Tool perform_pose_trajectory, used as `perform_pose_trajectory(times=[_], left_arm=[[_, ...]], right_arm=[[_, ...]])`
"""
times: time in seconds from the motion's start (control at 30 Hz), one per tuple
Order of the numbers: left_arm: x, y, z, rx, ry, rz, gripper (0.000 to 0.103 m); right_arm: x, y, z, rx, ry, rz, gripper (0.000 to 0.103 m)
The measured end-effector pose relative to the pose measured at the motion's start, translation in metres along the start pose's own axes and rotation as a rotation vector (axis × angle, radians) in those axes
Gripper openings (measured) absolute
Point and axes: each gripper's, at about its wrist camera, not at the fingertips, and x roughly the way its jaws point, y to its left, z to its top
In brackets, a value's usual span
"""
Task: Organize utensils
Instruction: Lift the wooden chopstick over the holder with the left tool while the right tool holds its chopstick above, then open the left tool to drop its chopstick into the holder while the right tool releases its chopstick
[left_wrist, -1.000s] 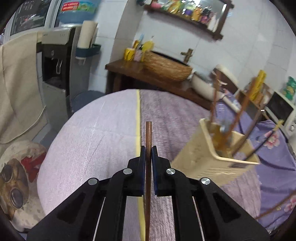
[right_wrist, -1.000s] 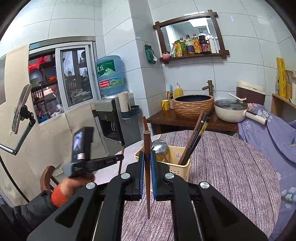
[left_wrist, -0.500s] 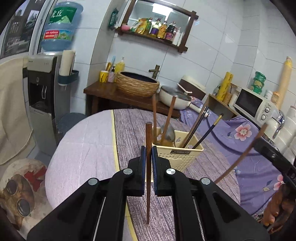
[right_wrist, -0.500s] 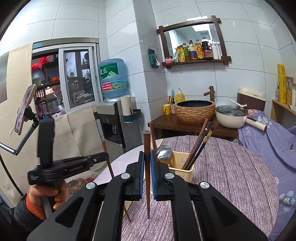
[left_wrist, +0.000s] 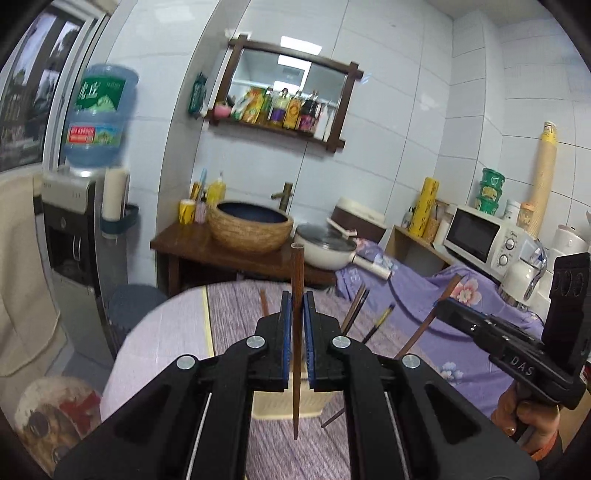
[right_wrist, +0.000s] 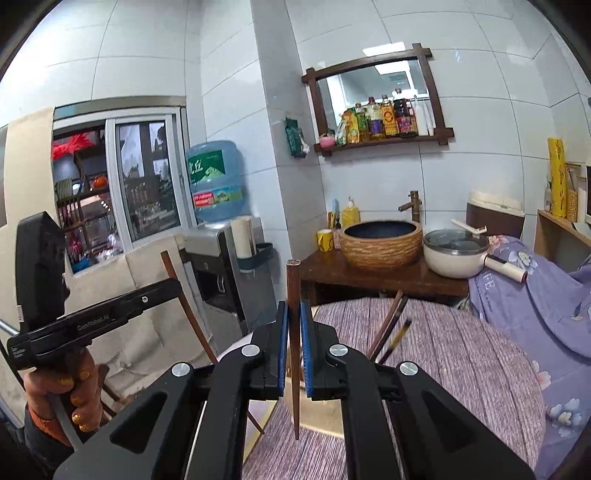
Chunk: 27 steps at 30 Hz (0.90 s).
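**A:** What does each gripper carry?

**B:** The left gripper (left_wrist: 296, 310) is clenched on a brown wooden chopstick (left_wrist: 296, 332) pinched between its blue pads (left_wrist: 284, 332). The long axis runs near vertical: the thick, blunt end points up, the tapered tip points down toward the round table (left_wrist: 166, 332). The right gripper (right_wrist: 293, 321) grips a second chopstick (right_wrist: 293, 332) the same way, upright, blunt end on top, point hanging below the jaws.

**A:** And as seen from the opposite side?

**B:** From the left wrist view, the right gripper's chopstick leans, its upper end tilted toward the wall and its tip lower and nearer the camera. From the right wrist view, the left gripper's stick (right_wrist: 188, 314) slants likewise, top end away, tip down near the table edge.

**A:** Where is the holder?

**B:** A cream plastic utensil basket (left_wrist: 273, 404) stands on the purple striped cloth, directly behind and below the left gripper's fingers, mostly hidden by them. Several chopsticks (left_wrist: 356, 308) already stand in it, leaning to the right, ends up. The held tip on the left hangs just in front of the basket wall; whether it touches cannot be told.

**A:** Background?

**B:** A woven basin (left_wrist: 251, 229), a white pot (left_wrist: 325, 247), a microwave (left_wrist: 487, 236) and a water dispenser (left_wrist: 70, 236) line the tiled walls.
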Motion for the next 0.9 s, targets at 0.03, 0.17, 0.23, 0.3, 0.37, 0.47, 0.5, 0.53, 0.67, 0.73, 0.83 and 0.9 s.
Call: perform_pose_trajectory(times=[0.03, 0.17, 0.23, 0.3, 0.37, 0.47, 0.5, 0.53, 0.67, 0.73, 0.83, 0.9], left_arm=[[0.002, -0.005, 0.010, 0.006, -0.013, -0.002, 0.007], [0.012, -0.025, 0.050, 0.030, -0.073, 0.017, 0.007], [0.021, -0.034, 0.064, 0.049, -0.101, 0.046, 0.007], [0.033, -0.040, 0.070, 0.063, -0.111, 0.070, 0.007], [0.048, -0.044, 0.067, 0.082, -0.101, 0.092, 0.007], [0.073, -0.040, 0.053, 0.079, -0.054, 0.109, 0.007], [0.079, -0.038, 0.047, 0.081, -0.044, 0.120, 0.007], [0.086, -0.035, 0.041, 0.085, -0.034, 0.137, 0.007], [0.112, -0.025, 0.014, 0.072, 0.021, 0.152, 0.007], [0.124, -0.021, 0.000, 0.073, 0.049, 0.161, 0.007], [0.138, -0.017, -0.021, 0.080, 0.089, 0.162, 0.007], [0.147, -0.015, -0.034, 0.080, 0.113, 0.164, 0.007]], right_arm=[[0.001, 0.000, 0.008, -0.001, -0.010, -0.008, 0.007], [0.004, 0.001, 0.040, -0.037, -0.074, -0.063, 0.007], [0.010, -0.001, 0.050, -0.042, -0.080, -0.080, 0.007], [0.018, -0.004, 0.053, -0.036, -0.081, -0.089, 0.007], [0.028, -0.007, 0.049, -0.051, -0.080, -0.121, 0.007], [0.043, -0.015, 0.034, -0.049, -0.054, -0.144, 0.007], [0.048, -0.018, 0.028, -0.043, -0.044, -0.148, 0.007], [0.053, -0.022, 0.020, -0.037, -0.029, -0.152, 0.007], [0.069, -0.030, -0.004, -0.014, 0.015, -0.158, 0.007], [0.073, -0.032, -0.014, -0.015, 0.019, -0.164, 0.007], [0.079, -0.030, -0.022, -0.013, 0.044, -0.164, 0.007], [0.084, -0.031, -0.028, -0.013, 0.056, -0.175, 0.007]])
